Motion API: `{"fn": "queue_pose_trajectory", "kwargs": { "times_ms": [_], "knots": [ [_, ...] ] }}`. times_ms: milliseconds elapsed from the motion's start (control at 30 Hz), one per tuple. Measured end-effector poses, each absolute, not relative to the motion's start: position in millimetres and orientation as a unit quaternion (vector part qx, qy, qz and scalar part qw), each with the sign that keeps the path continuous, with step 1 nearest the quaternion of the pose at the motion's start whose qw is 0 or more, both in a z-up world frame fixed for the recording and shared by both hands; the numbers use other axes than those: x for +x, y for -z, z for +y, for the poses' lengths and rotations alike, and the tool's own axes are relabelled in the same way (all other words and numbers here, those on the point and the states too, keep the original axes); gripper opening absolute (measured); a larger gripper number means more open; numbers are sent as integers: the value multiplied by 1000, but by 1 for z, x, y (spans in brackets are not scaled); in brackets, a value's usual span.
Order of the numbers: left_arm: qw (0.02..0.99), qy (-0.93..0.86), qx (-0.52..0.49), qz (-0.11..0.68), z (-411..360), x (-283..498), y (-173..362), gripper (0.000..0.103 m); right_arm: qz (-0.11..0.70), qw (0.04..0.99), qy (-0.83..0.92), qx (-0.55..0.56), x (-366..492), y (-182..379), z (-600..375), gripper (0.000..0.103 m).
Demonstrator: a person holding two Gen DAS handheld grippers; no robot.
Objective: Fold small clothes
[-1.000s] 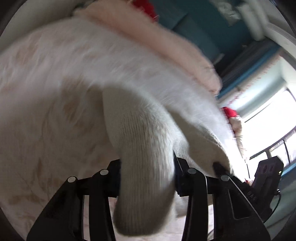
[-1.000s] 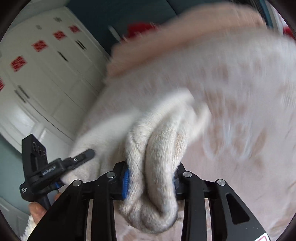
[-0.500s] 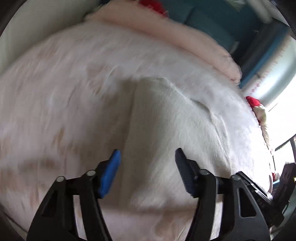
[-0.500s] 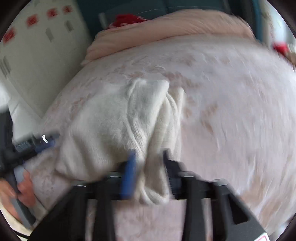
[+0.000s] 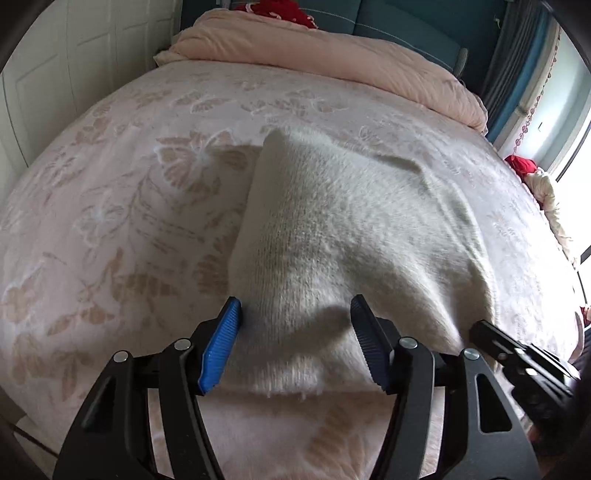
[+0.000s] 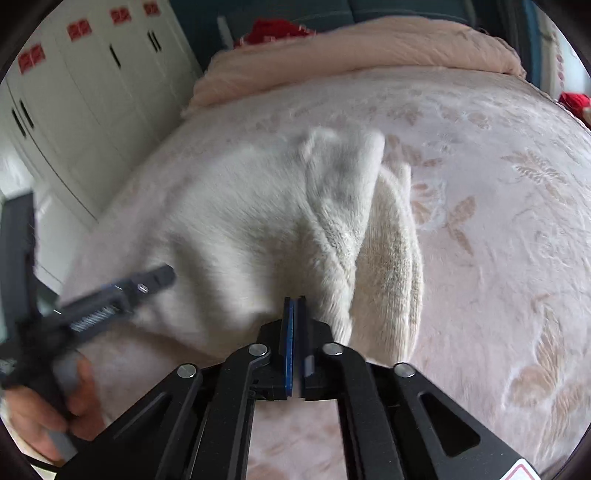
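A: The left gripper (image 5: 295,347) is well apart, its jaws having just been opening; the near hem of the sweater (image 5: 343,236) lies between the blue pads (image 5: 221,343) without being pinched.

B: And the right gripper (image 6: 295,306)?

A: Its jaws have just been closing and now meet, pad to pad, with nothing caught. The sweater's folded edge sits just beside its tip.

B: Where's the sweater?

A: Flat on the bed (image 5: 110,206), on the butterfly-patterned cover, with a pink duvet (image 5: 332,55) beyond.

B: Any writing?

A: Red stickers (image 6: 79,29) on the wardrobe (image 6: 92,92) doors, too small to read. A hand (image 6: 48,413) holds the left gripper's handle, somewhat blurred.
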State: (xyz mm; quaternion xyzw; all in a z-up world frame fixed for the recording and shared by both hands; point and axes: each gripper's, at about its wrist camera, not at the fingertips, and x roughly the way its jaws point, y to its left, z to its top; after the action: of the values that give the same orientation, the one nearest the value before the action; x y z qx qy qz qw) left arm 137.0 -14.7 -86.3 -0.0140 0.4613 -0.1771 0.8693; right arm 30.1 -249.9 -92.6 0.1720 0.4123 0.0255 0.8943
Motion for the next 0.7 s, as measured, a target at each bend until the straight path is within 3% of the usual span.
{"fn": "queue_pose_trajectory", "kwargs": {
  "times_ms": [133, 167, 300, 367, 433, 700],
  "knots": [
    [886, 157, -13, 436, -4, 112, 62, 74, 394, 909, -6, 135, 4, 72, -239, 16],
    [890, 153, -8, 430, -3, 101, 57, 83, 393, 910, 0, 132, -2, 71, -241, 21],
    [898, 146, 30, 414, -7, 77, 43, 93, 393, 907, 12, 153, -26, 74, -253, 31],
    [896, 145, 42, 418, -11, 66, 40, 95, 389, 909, 19, 150, -36, 75, -250, 44],
    [897, 146, 46, 415, -15, 54, 38, 95, 378, 916, 42, 131, -47, 71, -245, 49],
    [902, 130, 102, 399, -37, 13, 50, 95, 376, 913, 115, 105, -78, 82, -241, 55]
  ]
}}
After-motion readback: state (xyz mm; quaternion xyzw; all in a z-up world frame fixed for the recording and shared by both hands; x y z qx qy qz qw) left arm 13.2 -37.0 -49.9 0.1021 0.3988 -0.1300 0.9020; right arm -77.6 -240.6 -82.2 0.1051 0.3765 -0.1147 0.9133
